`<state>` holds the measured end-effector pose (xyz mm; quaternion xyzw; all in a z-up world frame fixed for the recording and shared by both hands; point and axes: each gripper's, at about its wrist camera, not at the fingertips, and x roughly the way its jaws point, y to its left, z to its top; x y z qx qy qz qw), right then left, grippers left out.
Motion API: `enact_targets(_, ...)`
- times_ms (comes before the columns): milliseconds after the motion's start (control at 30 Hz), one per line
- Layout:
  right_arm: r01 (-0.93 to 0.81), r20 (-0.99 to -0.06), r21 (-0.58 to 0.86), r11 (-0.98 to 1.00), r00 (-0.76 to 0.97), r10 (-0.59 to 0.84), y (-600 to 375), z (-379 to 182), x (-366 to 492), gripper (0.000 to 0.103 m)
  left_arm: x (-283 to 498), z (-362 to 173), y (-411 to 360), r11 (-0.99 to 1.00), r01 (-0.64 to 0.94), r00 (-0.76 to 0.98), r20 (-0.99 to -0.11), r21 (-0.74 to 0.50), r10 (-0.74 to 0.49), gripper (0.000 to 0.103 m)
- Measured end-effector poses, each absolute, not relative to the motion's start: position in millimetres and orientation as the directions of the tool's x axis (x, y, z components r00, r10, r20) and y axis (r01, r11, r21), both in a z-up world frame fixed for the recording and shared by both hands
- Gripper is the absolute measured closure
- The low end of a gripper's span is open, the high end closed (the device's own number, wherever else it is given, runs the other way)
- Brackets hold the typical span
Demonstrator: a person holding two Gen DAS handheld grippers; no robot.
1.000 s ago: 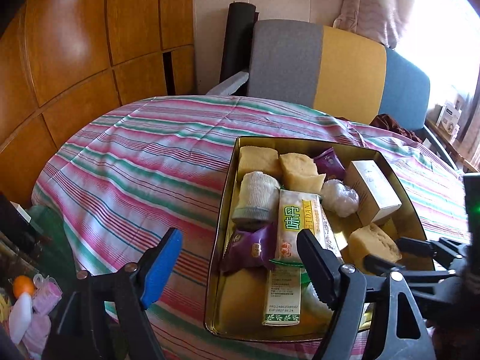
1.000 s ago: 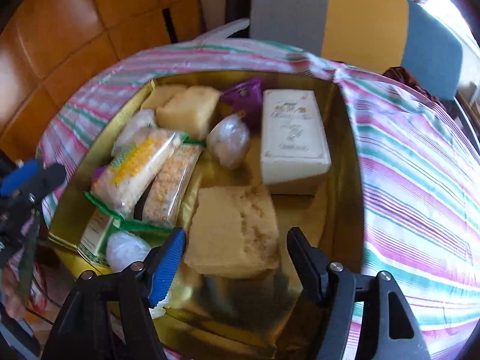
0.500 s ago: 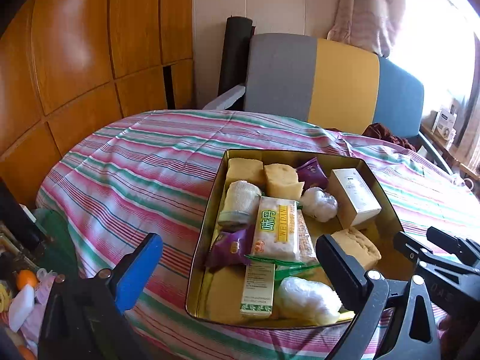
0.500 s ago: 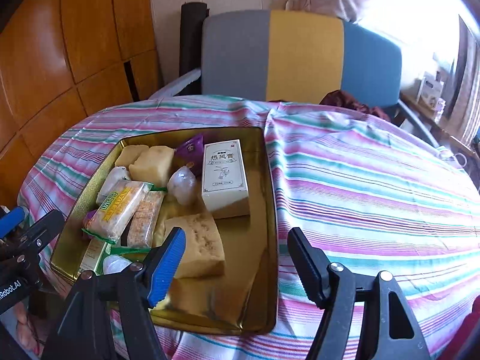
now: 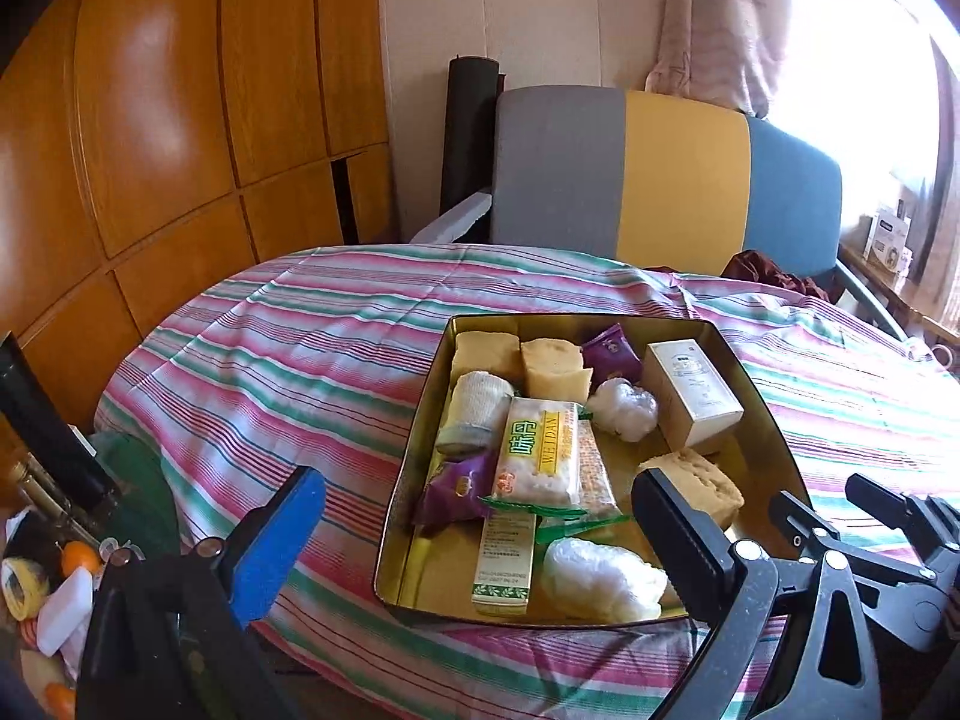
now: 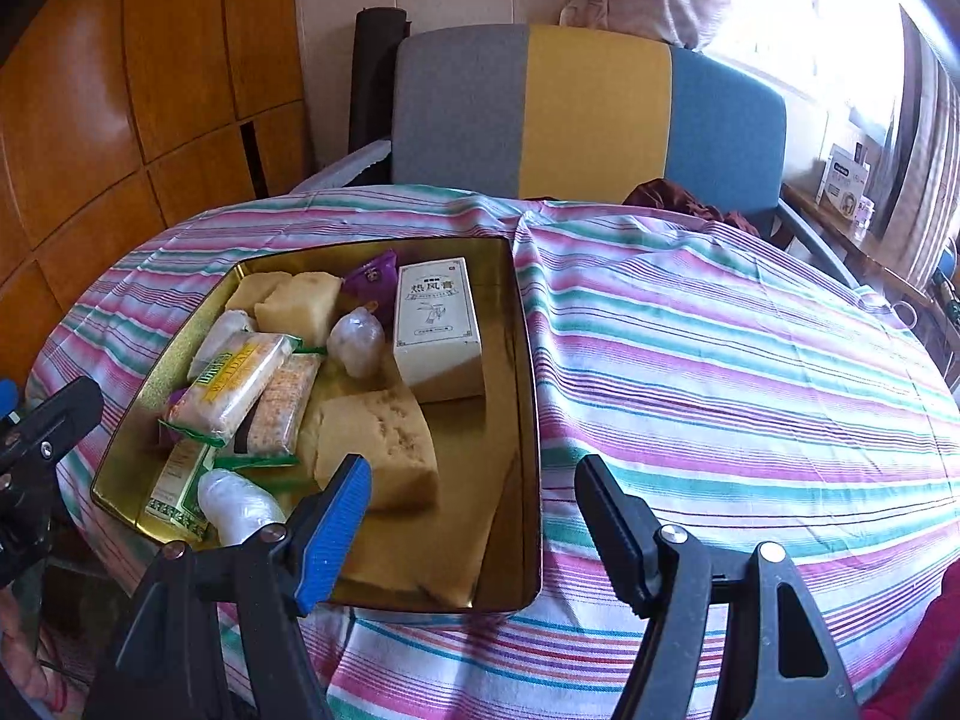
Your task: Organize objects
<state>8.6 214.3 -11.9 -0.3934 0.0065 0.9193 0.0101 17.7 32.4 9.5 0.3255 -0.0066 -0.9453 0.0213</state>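
A gold metal tin (image 5: 771, 414) (image 6: 521, 360) sits on the striped tablecloth and holds several items: yellow sponges (image 6: 378, 438), a white box (image 6: 435, 318), a cracker packet (image 5: 537, 450), purple sachets (image 5: 609, 351), a rolled bandage (image 5: 474, 405) and clear-wrapped bundles (image 5: 600, 579). My left gripper (image 5: 480, 531) is open and empty, held back from the tin's near edge. My right gripper (image 6: 474, 510) is open and empty, above the tin's near right corner. Each gripper shows in the other's view.
The round table has a pink, green and white striped cloth (image 6: 720, 360). A grey, yellow and blue sofa (image 6: 588, 114) stands behind it. Wooden panelling (image 5: 150, 150) is on the left. Clutter with small bottles (image 5: 48, 588) lies low at the left.
Both grippers have pulled back and up from the tin, which now looks smaller and farther. The right gripper has left the big sponge lying in the tin.
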Motion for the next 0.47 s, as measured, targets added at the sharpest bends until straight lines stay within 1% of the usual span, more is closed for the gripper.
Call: enact_targets(467, 0.002, -0.718, -0.013, -1.0, -0.696, 0.008, 203.9, -9.2, 8.7, 0.031, 16.5, 9.1, 26.9, -0.999, 0.045, -0.784, -0.619, 0.014, -0.044, 0.0)
